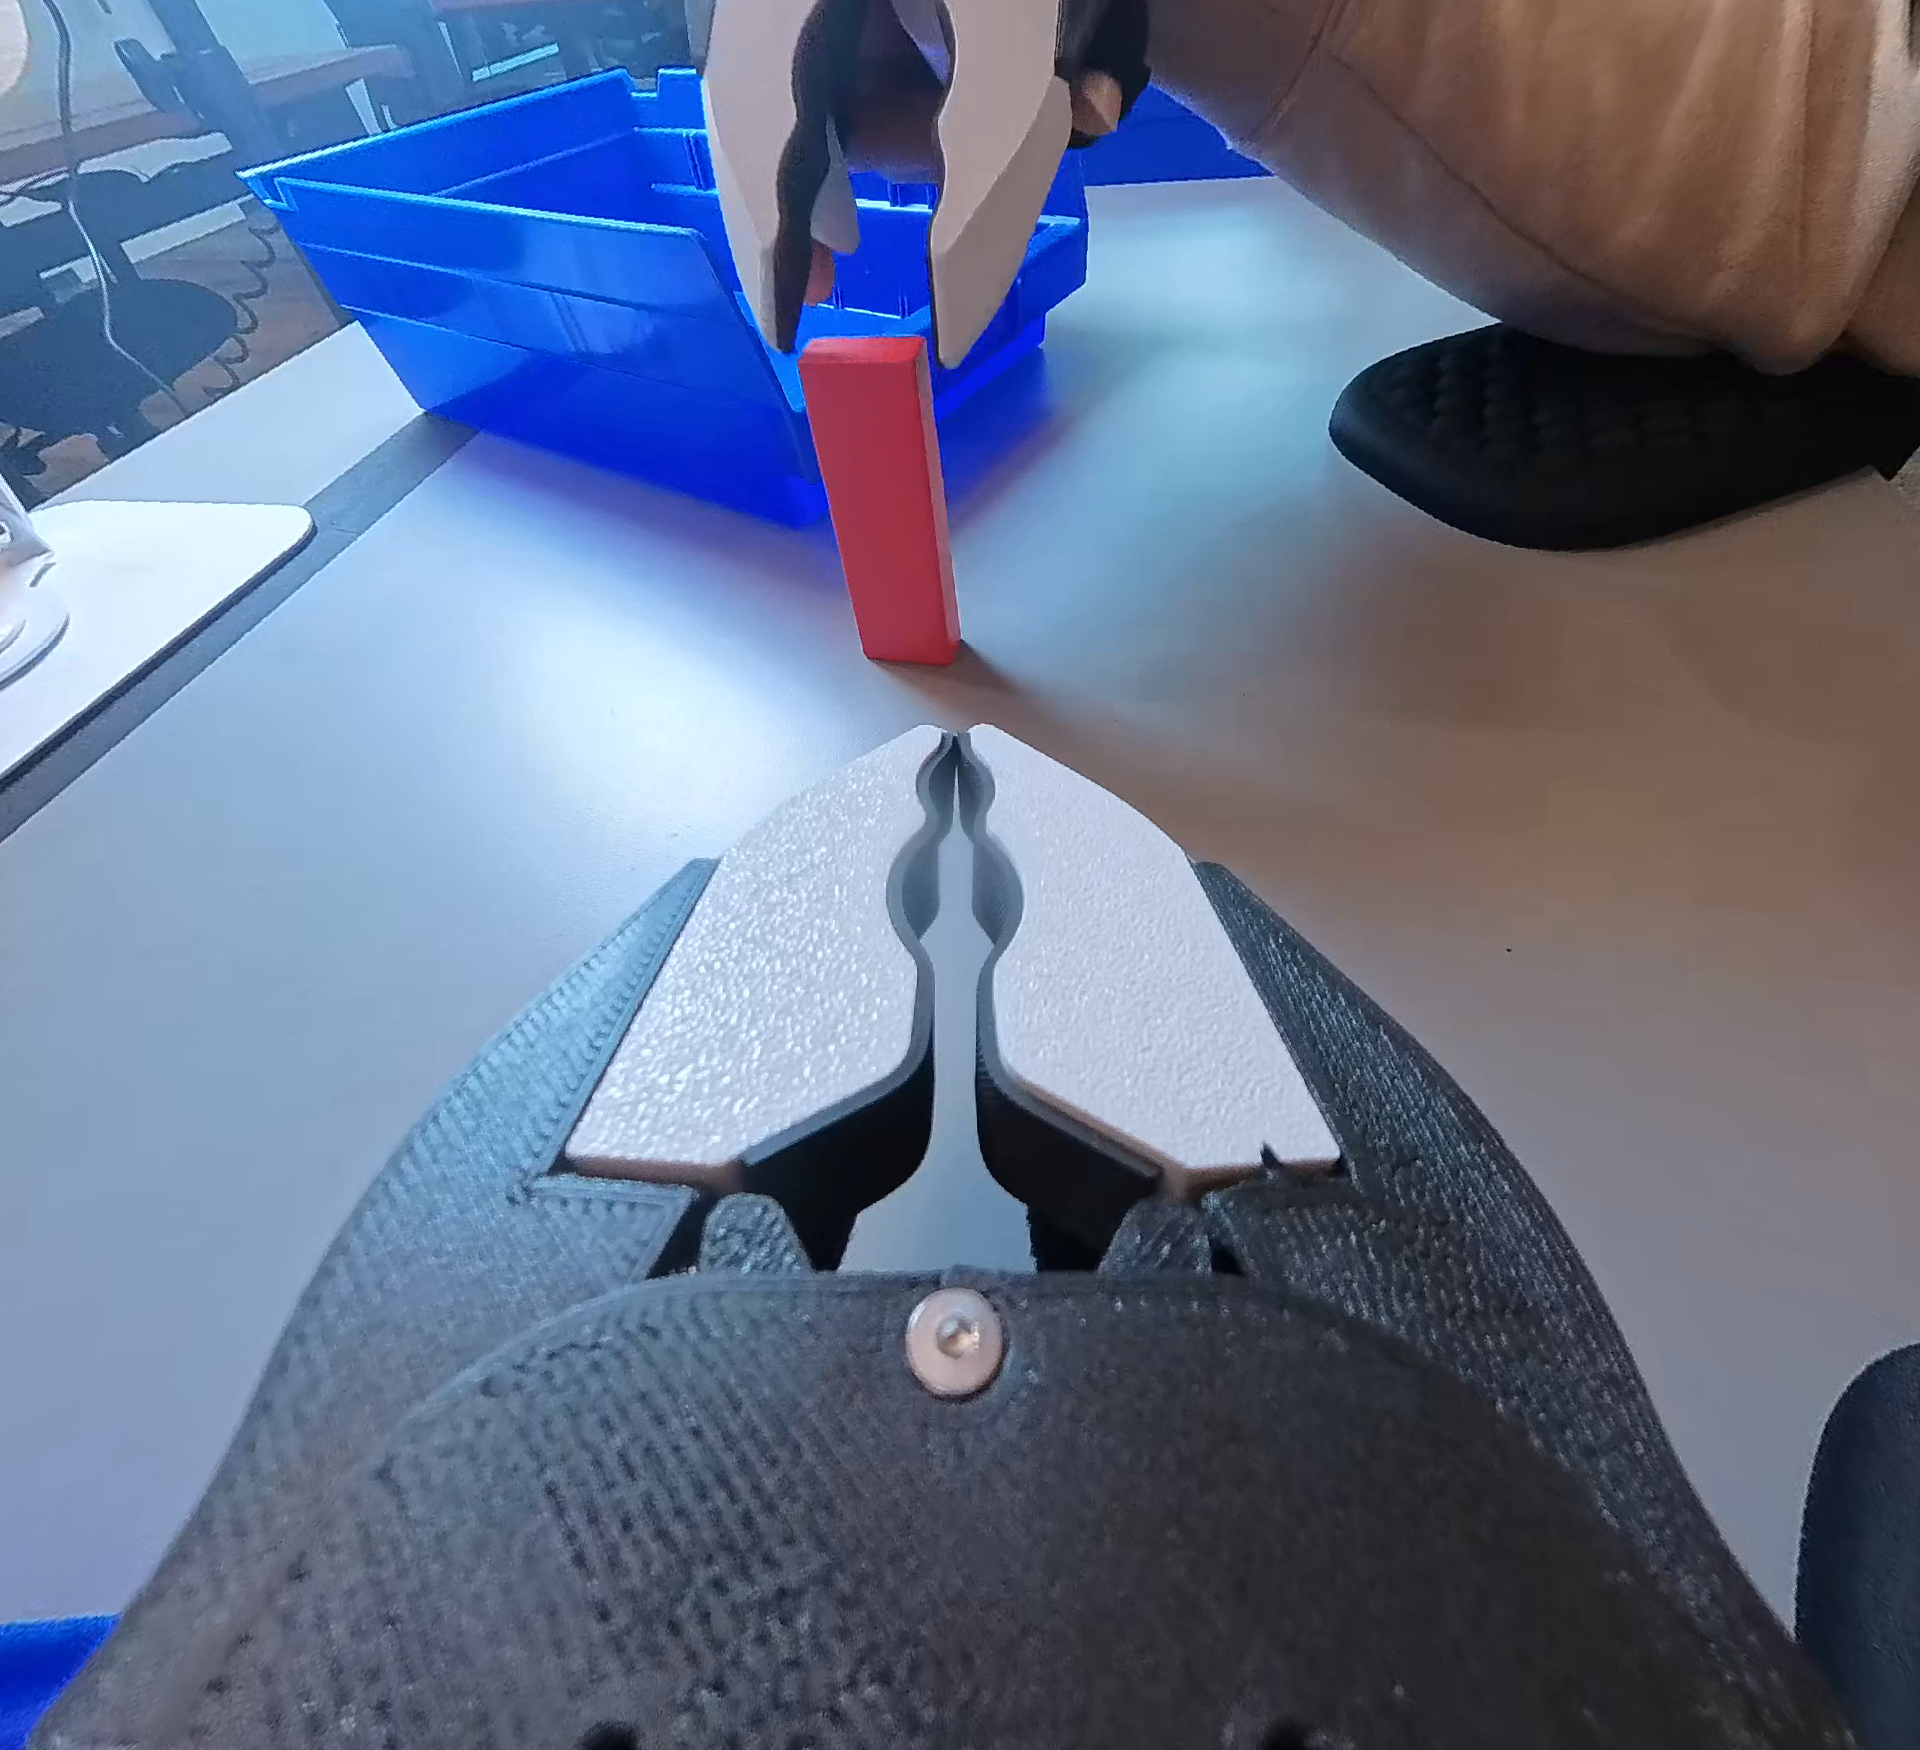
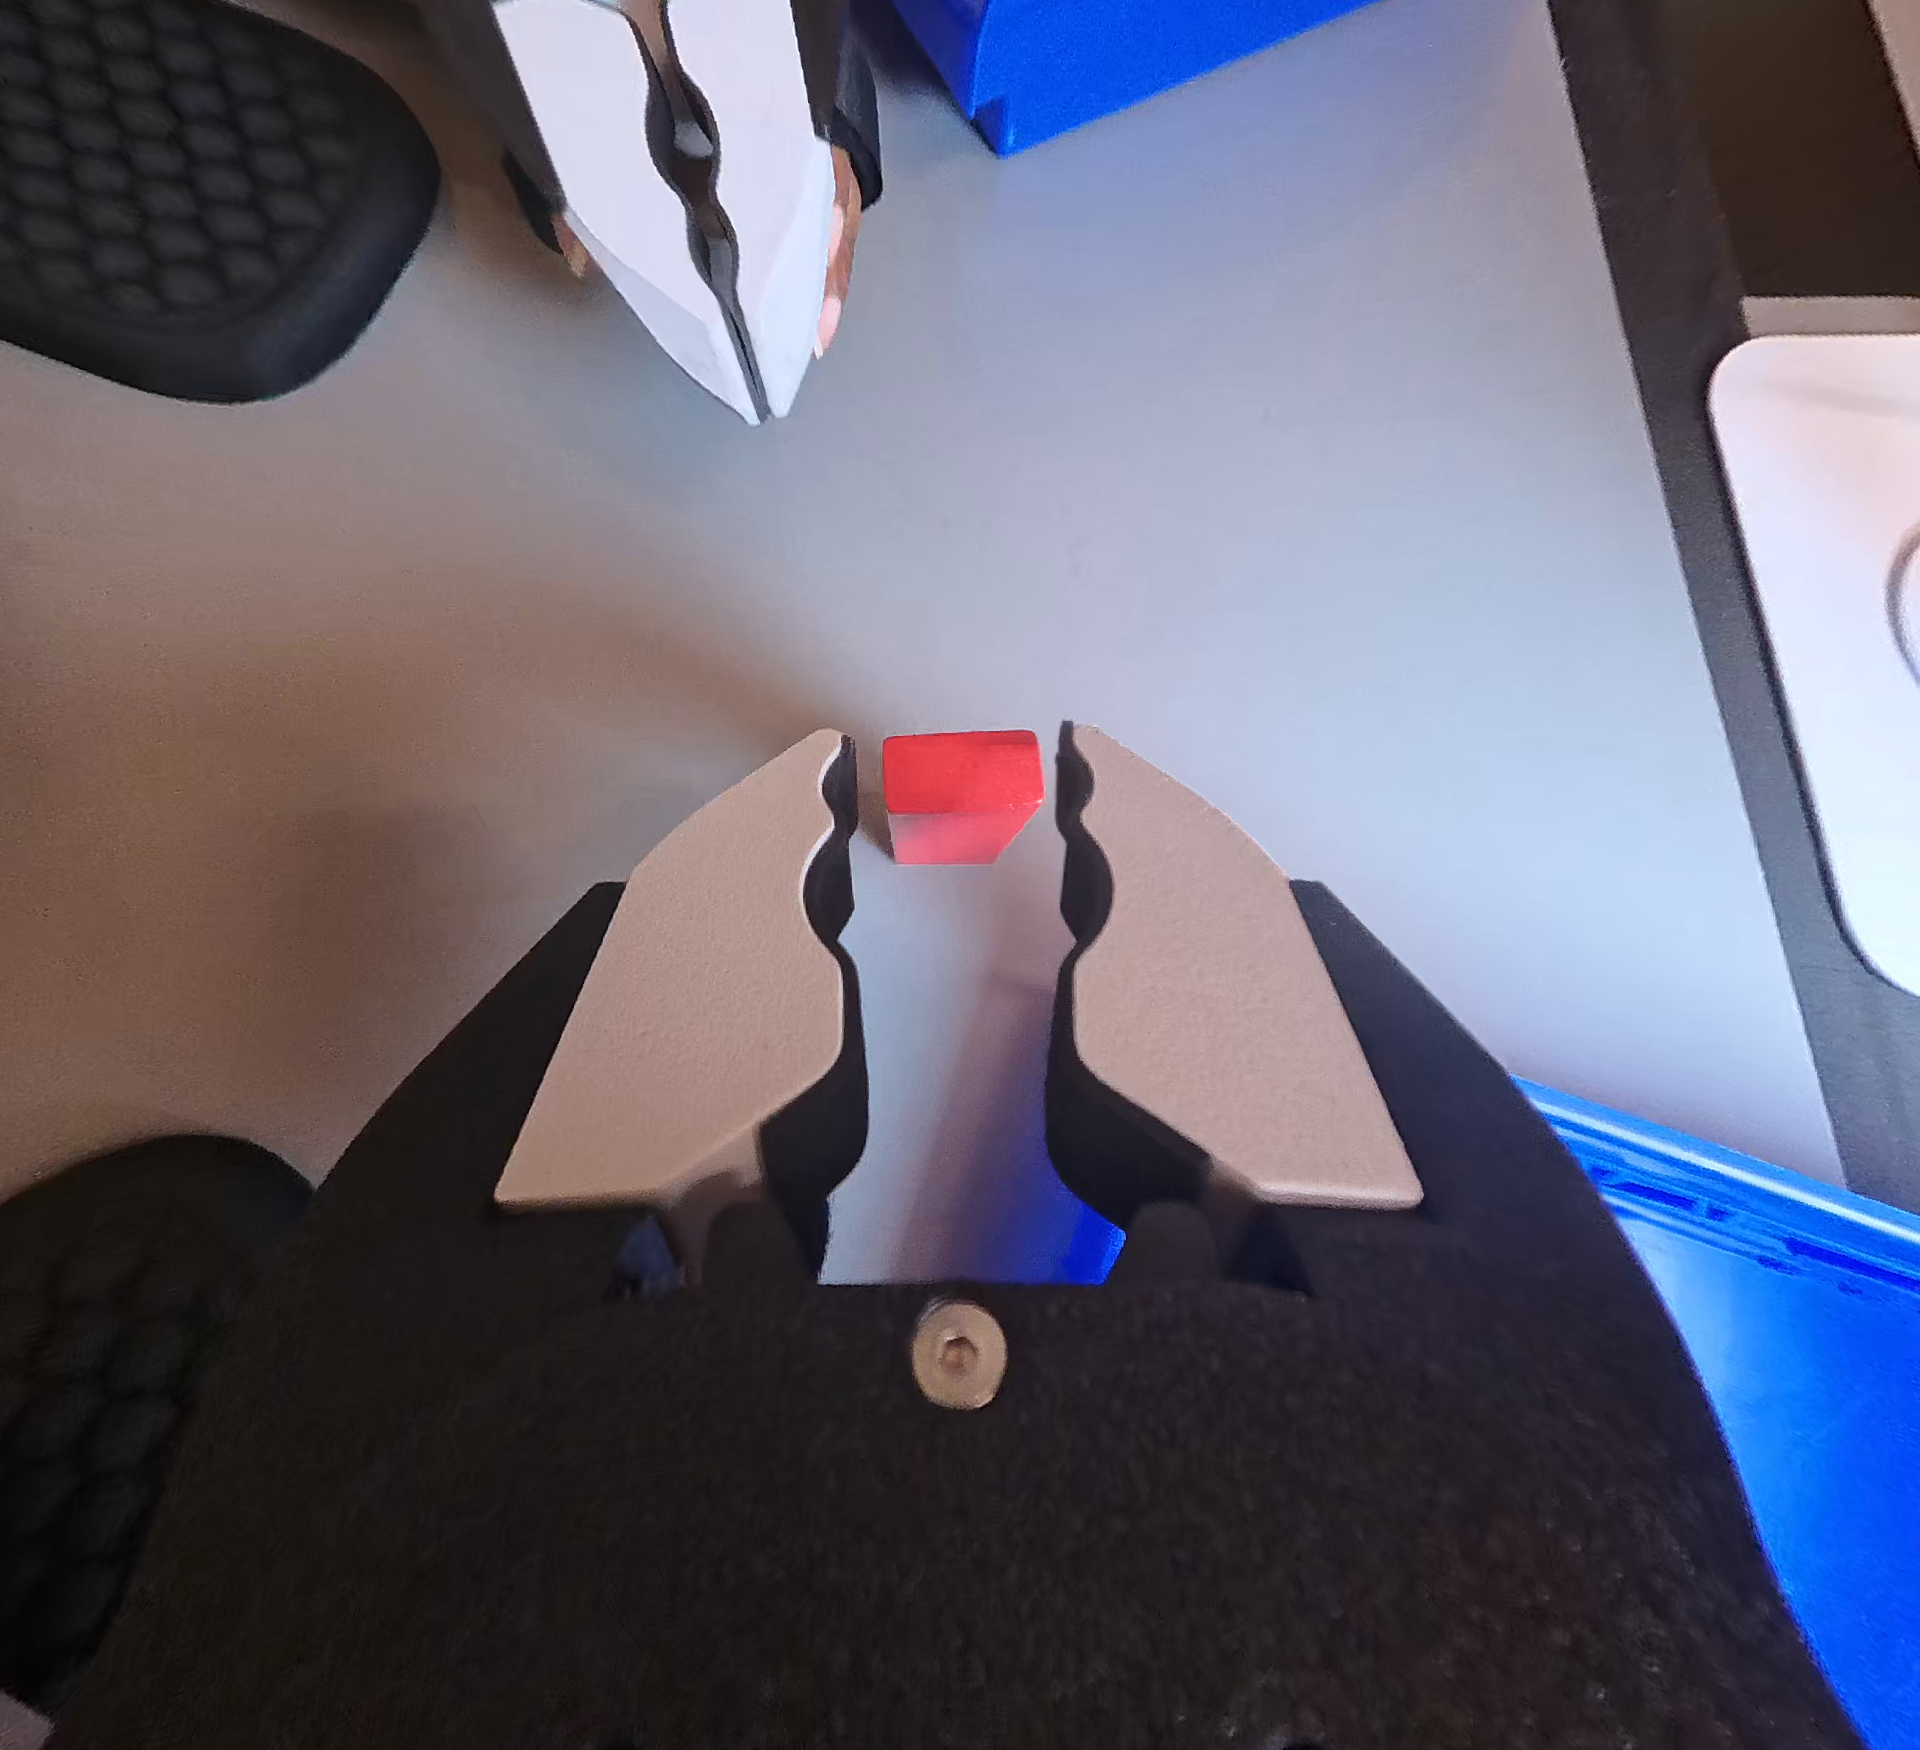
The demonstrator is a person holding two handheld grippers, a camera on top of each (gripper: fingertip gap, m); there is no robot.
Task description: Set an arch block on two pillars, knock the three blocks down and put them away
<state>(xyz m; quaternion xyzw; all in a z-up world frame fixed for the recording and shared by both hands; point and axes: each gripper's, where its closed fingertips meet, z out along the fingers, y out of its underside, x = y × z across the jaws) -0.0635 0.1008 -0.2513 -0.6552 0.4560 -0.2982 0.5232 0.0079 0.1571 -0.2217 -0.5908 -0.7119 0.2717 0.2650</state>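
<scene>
On the grey counter, just before a blue bin, a red block stands upright on end. Right tongs hang above it, fingers apart either side of its top, gripping nothing. Left tongs lie low nearby, fingers together and empty.

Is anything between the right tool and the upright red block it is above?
Nothing visible. The right tool is open with a finger on each side of the top of the red block, which stands alone on the grey table. The left tool is shut and apart, and the blue bin sits behind.
</scene>
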